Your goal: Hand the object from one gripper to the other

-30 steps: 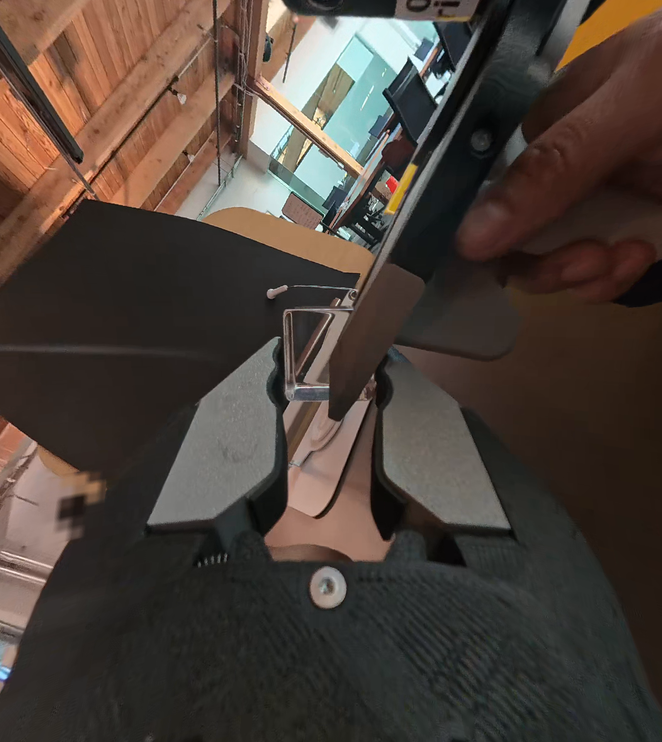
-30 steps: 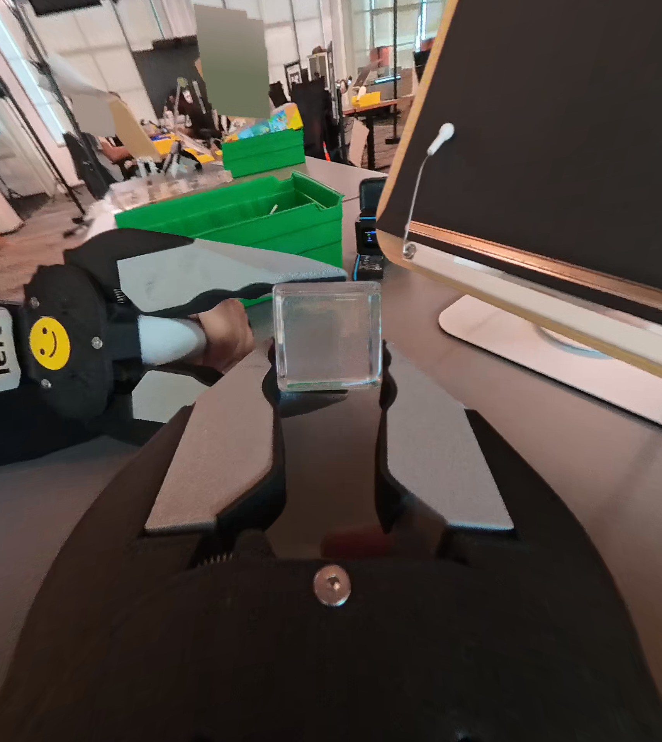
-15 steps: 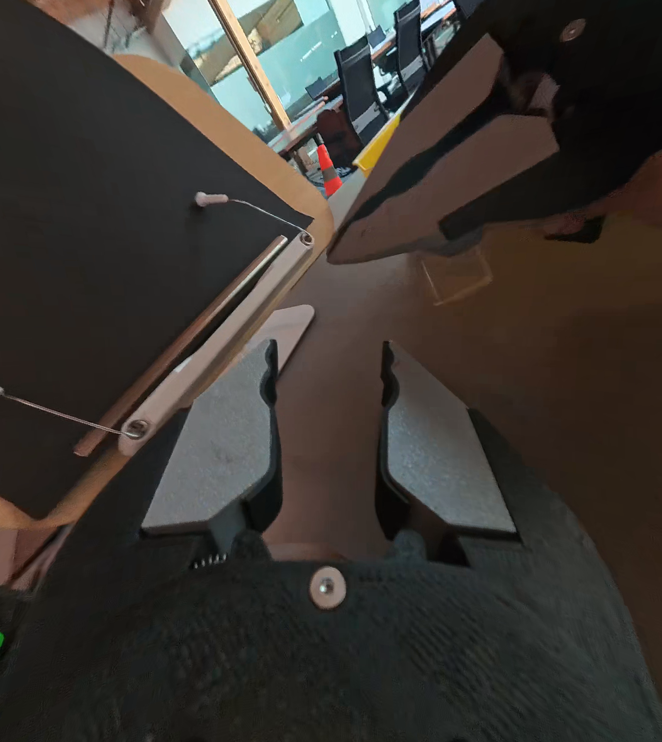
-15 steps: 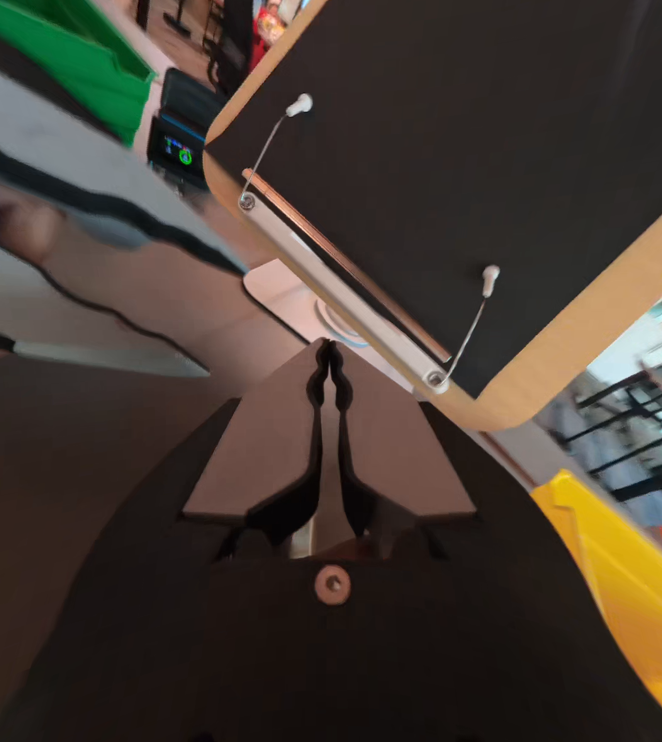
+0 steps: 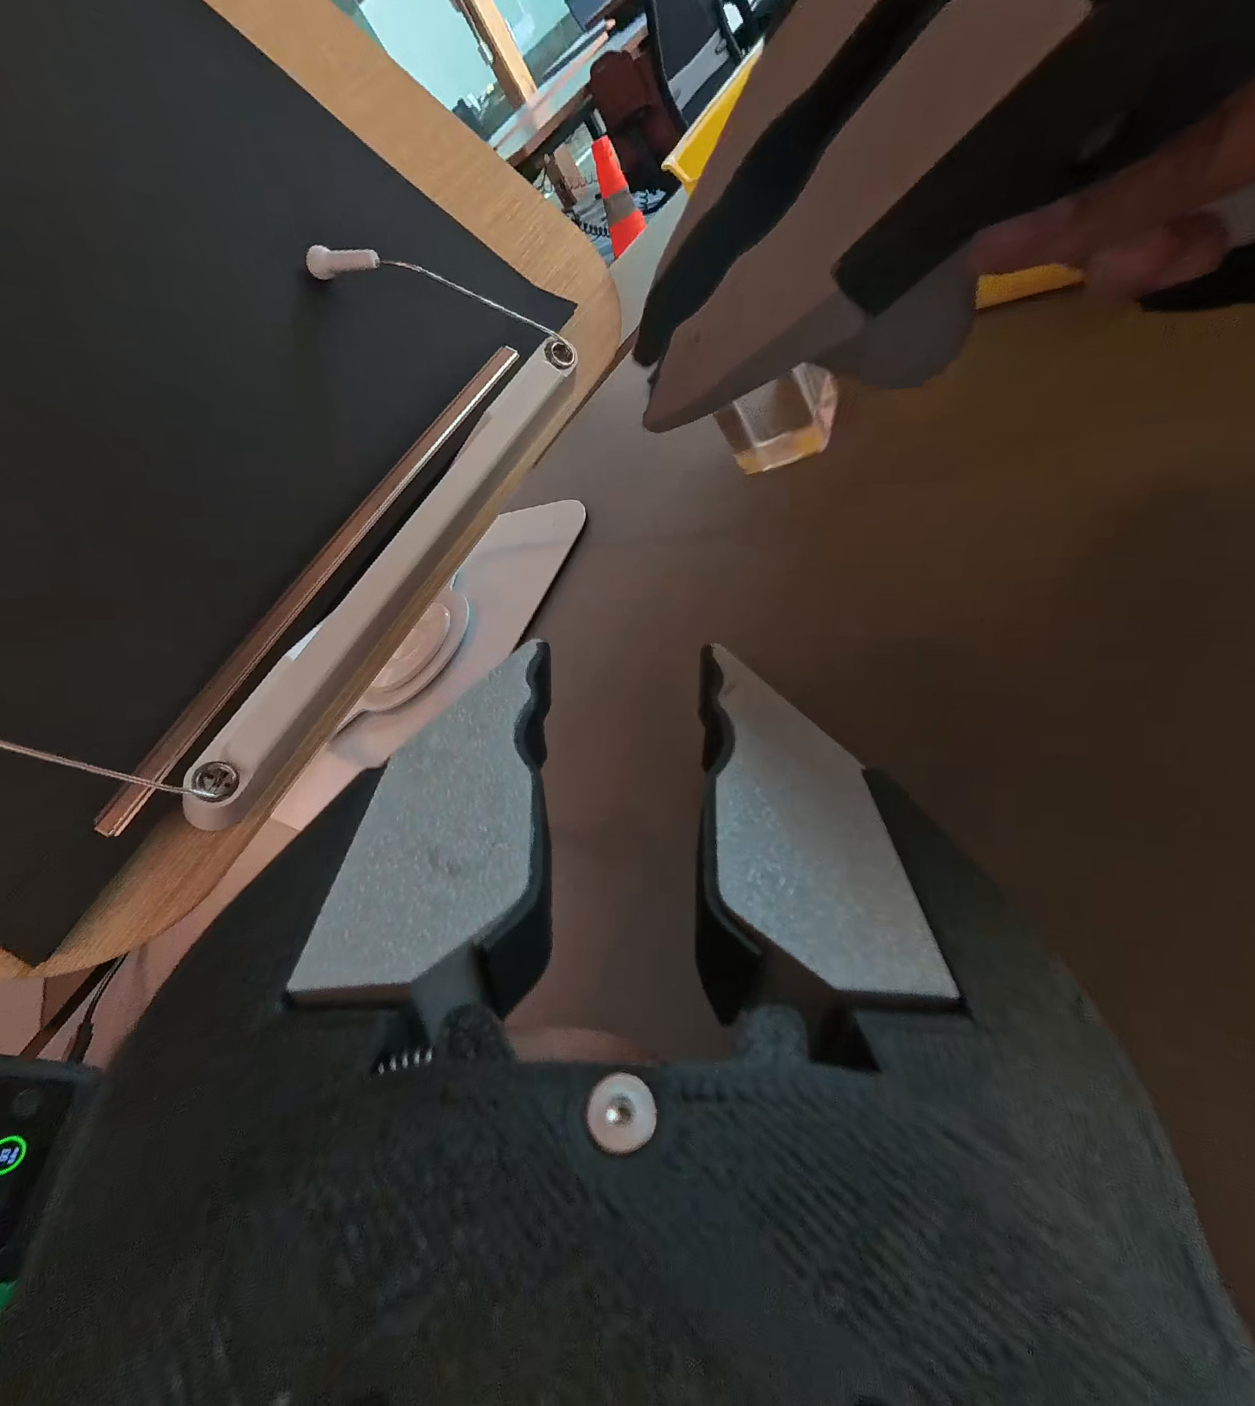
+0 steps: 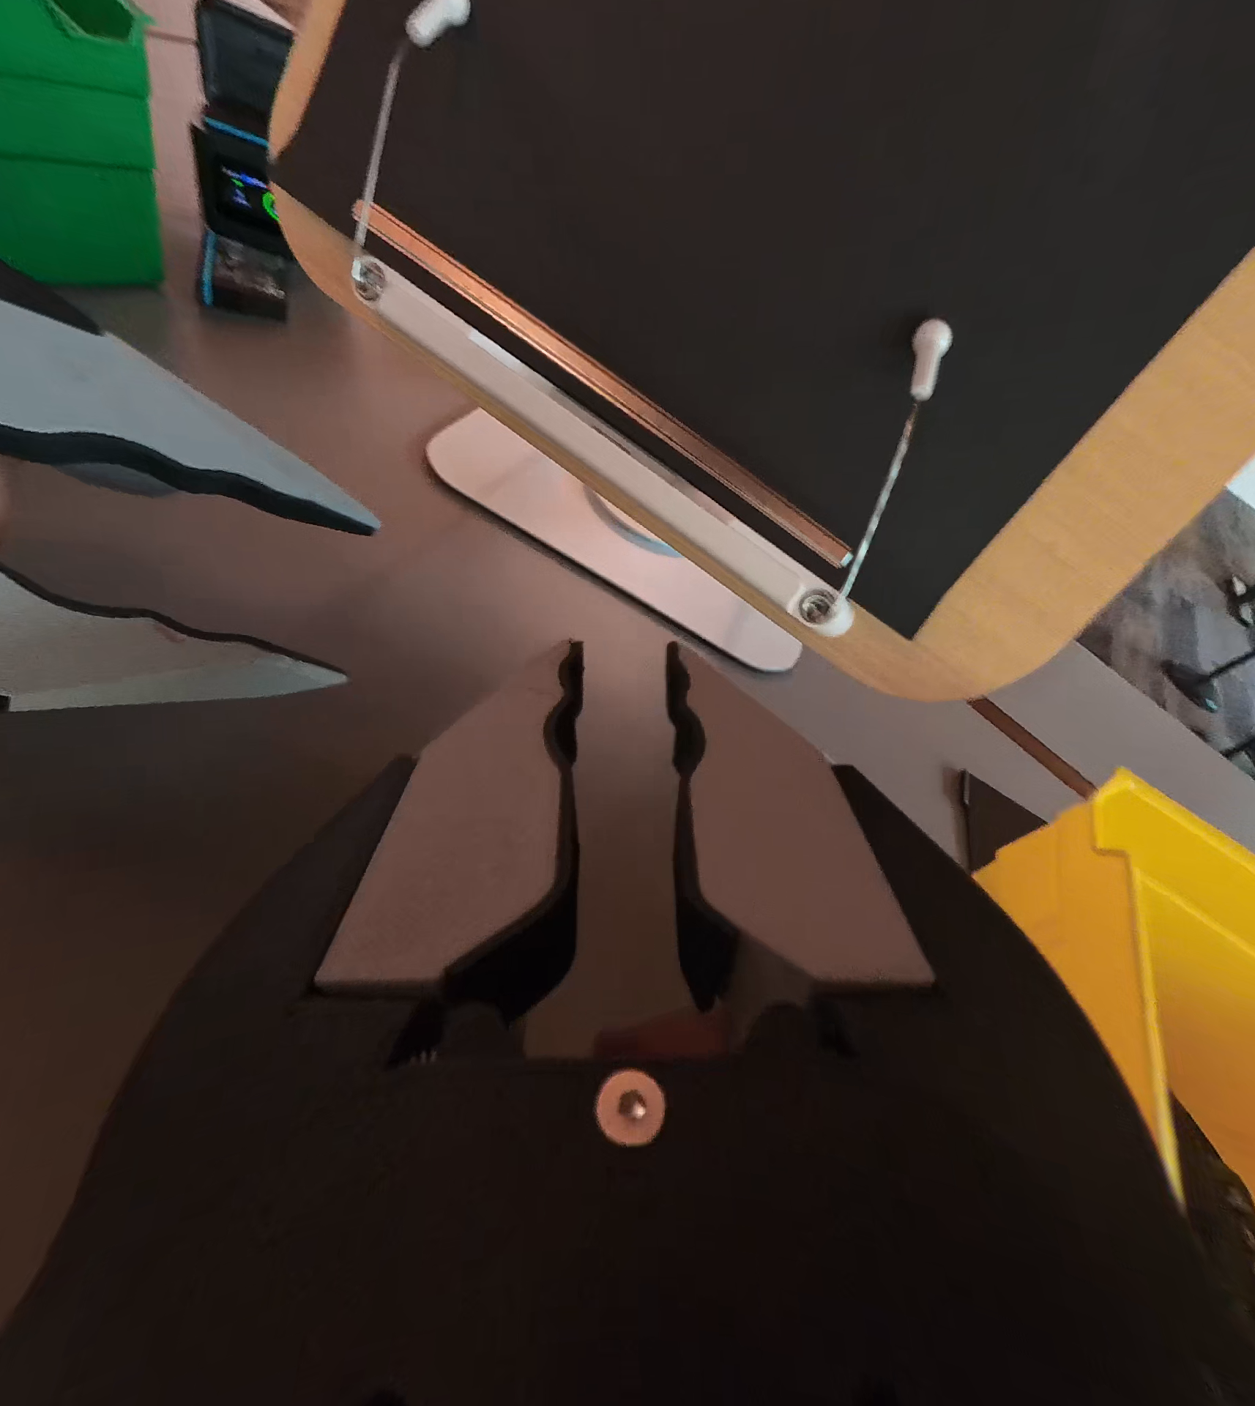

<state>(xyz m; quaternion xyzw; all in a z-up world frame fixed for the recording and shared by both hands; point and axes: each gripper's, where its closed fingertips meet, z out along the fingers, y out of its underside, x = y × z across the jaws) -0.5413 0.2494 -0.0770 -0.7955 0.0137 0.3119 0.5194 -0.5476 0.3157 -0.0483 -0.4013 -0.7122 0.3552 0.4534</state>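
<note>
A clear cube [image 5: 776,426] lies on the brown table [image 5: 1028,723], held by neither gripper. In the left wrist view the right gripper's fingers [image 5: 754,319] hang just above it and hide its top left part. My left gripper [image 5: 624,666] is open and empty, low over the table, a short way in front of the cube. My right gripper [image 6: 623,654] has a narrow gap between its fingers and holds nothing. The cube does not show in the right wrist view. There the left gripper's fingers [image 6: 229,494] reach in from the left, spread apart.
A black board with a wooden edge [image 5: 153,380] [image 6: 761,228] leans on a stand with a white base [image 5: 533,548] [image 6: 533,472] close behind both grippers. A green bin [image 6: 39,152] and a small lit device [image 6: 240,221] stand at the left, a yellow bin [image 6: 1180,951] at the right. There is about 8 cm between the tips of the two grippers. From the left gripper's tips to the white base [image 6: 533,472] is close to 15 cm.
One second ago my right gripper held the cube between the left gripper's open fingers. The cube then ended up on the table and the right gripper shut empty. It has now opened a little.
</note>
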